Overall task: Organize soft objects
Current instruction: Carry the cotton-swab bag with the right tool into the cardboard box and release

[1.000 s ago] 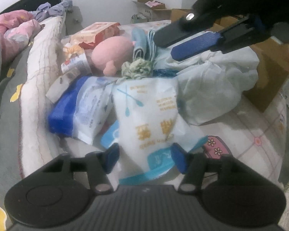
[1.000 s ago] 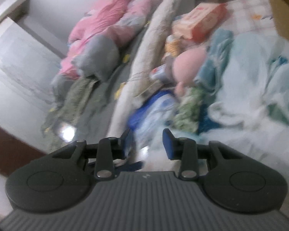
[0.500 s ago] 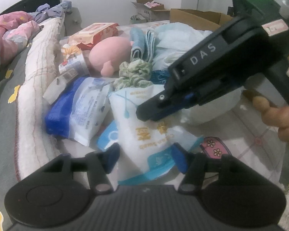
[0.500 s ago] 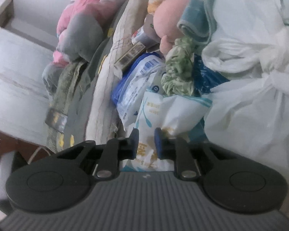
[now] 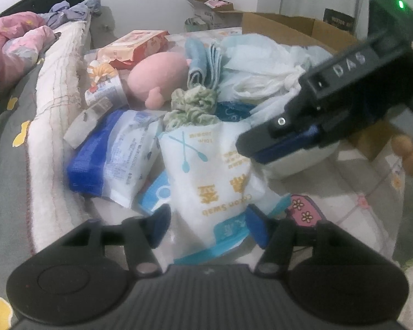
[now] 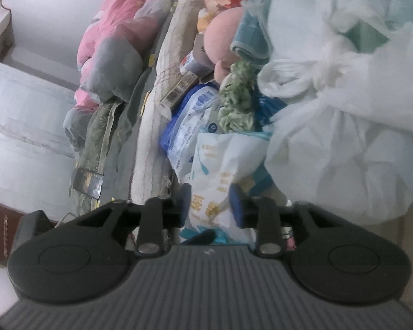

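Note:
A white cotton swab bag (image 5: pixel 214 170) lies at the front of a pile of soft things on the bed. My left gripper (image 5: pixel 209 227) is open, its fingers on either side of the bag's lower end. My right gripper (image 6: pixel 210 206) is open around the same bag (image 6: pixel 220 170) from above; it shows in the left wrist view (image 5: pixel 275 143) at the bag's right edge. Behind lie a blue and white pack (image 5: pixel 113 154), a green scrunchie (image 5: pixel 192 104), a pink plush toy (image 5: pixel 157 77), a blue towel (image 5: pixel 203 63) and a white plastic bag (image 5: pixel 264 82).
A rolled cream quilt (image 5: pixel 57 96) runs along the left of the pile, with grey and pink bedding (image 5: pixel 11 44) beyond. An orange pack (image 5: pixel 135 46) lies at the back. Cardboard boxes (image 5: pixel 289 30) stand at the right and far end.
My right gripper has opened wider and drawn back to the right over the cotton swab bag. My left gripper has stayed in place.

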A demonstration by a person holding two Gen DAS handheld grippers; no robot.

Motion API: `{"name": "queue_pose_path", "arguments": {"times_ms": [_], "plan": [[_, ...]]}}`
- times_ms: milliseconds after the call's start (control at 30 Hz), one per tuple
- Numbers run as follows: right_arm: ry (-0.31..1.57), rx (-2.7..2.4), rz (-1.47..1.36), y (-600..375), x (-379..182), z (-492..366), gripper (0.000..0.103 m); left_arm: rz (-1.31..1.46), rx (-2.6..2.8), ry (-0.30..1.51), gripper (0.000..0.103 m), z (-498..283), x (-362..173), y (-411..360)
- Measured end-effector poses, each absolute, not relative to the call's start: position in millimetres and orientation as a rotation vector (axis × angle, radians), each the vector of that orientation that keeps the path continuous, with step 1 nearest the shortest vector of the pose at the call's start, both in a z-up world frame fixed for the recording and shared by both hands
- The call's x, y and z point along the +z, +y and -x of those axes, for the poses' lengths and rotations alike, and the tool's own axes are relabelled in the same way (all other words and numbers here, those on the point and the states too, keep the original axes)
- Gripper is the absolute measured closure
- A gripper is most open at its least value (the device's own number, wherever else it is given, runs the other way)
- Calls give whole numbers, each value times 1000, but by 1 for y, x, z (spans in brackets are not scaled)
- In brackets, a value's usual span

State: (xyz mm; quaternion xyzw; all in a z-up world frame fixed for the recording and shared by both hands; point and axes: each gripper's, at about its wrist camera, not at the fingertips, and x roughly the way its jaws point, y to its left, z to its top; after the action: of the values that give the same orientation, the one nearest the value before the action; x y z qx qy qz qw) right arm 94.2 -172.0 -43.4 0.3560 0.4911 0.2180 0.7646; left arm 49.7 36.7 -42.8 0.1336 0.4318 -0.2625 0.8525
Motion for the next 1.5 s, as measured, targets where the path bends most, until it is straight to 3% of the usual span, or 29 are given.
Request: {"name": "queue_pose_path", "arguments": {"times_ms": [100,233,500,700,1133,1500], "plan": [[1069,451,-767,-172,-48,-96,57,-261,-549,891,36,-52,-36,41],[1099,453,-765,-165,-58,-102,55,-231,-551,918,36,-65,-38,40],[1147,444,-763,-149,-75,-115,54,-143,-606,1016,39,-81,-54,38],[1133,456,-739,-147,-63,-109,62,-136,-621,1003,45,-69,-42,36],[910,517,-669,-172,30,-86,63,-249,-634,818,47,-44,39,5],[759,388,-664,-307,94,-109,63,-232,-795,837,47,-119,86,-134]]}}
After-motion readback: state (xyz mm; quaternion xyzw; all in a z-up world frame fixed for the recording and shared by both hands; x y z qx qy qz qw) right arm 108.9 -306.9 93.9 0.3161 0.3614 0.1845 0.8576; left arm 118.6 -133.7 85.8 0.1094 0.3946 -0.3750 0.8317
